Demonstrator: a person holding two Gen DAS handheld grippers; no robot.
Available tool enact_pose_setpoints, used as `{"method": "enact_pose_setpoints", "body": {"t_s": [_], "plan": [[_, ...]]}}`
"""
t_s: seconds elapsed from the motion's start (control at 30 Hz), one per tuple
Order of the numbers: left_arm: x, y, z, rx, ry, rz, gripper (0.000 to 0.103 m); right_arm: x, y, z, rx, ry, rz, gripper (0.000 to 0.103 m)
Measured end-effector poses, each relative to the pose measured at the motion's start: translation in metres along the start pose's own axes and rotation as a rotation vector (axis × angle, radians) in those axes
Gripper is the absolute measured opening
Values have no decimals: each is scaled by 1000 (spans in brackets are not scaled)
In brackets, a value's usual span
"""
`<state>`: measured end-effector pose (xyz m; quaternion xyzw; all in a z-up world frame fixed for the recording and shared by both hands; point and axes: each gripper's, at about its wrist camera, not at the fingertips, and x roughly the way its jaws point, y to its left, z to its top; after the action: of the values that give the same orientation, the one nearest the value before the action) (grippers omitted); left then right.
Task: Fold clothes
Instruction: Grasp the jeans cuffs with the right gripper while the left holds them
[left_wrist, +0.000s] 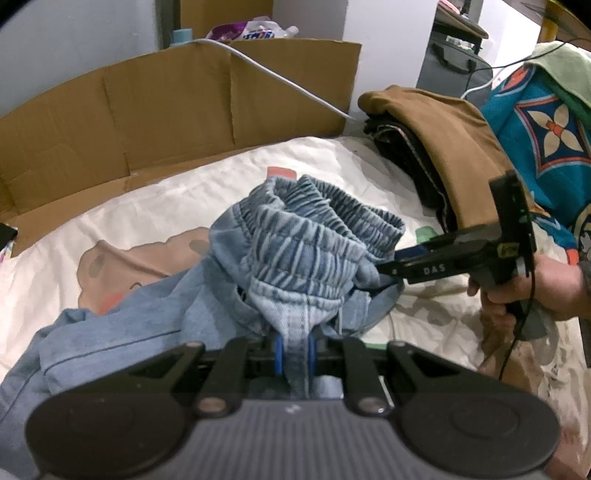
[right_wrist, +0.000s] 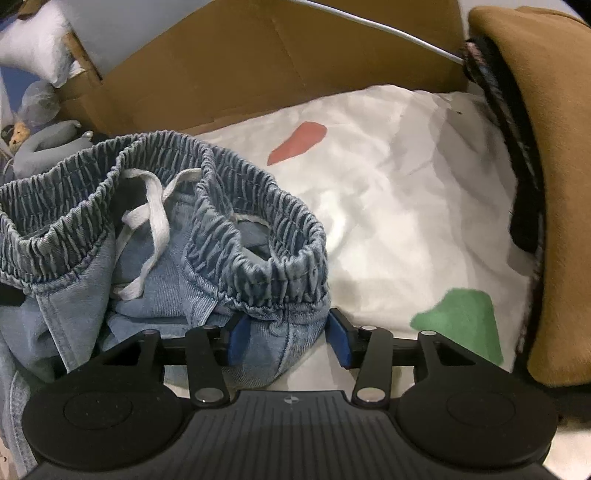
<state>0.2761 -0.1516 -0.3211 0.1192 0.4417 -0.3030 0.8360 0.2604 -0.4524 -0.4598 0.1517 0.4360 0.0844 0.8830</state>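
Pale blue denim, soft and washed, is pinched between the narrow blue pads of the left tool at six o'clock in the left wrist view; the pads are pressed together on a seamed fold of the jeans. The jeans are heaped on the bed, their legs spilling toward eight o'clock. The elastic waistband is tightly ribbed and gathered into a ruffled ring, with a flat white drawstring looped inside it. In the right wrist view, the right tool is seen with its blue pads standing apart; a denim fold lies between them, touching the left pad only. The tool's black handle is gripped by a hand at three o'clock. Beneath lies a smooth cream bedsheet printed with red and green patches. Farther off, at two o'clock, a folded stack topped by a tan garment is seen, and a corrugated cardboard wall stands behind.
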Motion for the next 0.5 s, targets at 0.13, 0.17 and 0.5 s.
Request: {"method": "enact_pose_setpoints", "body": {"t_s": [0.13, 0.17, 0.5], "plan": [[1, 1, 0, -6, 0, -5, 13, 0, 0, -1, -3, -10, 11, 50], [1, 1, 0, -8, 0, -5, 13, 0, 1, -1, -7, -11, 10, 46], [0, 5, -1, -35, -6, -14, 13, -28, 10, -2, 17, -59, 40, 20]]}}
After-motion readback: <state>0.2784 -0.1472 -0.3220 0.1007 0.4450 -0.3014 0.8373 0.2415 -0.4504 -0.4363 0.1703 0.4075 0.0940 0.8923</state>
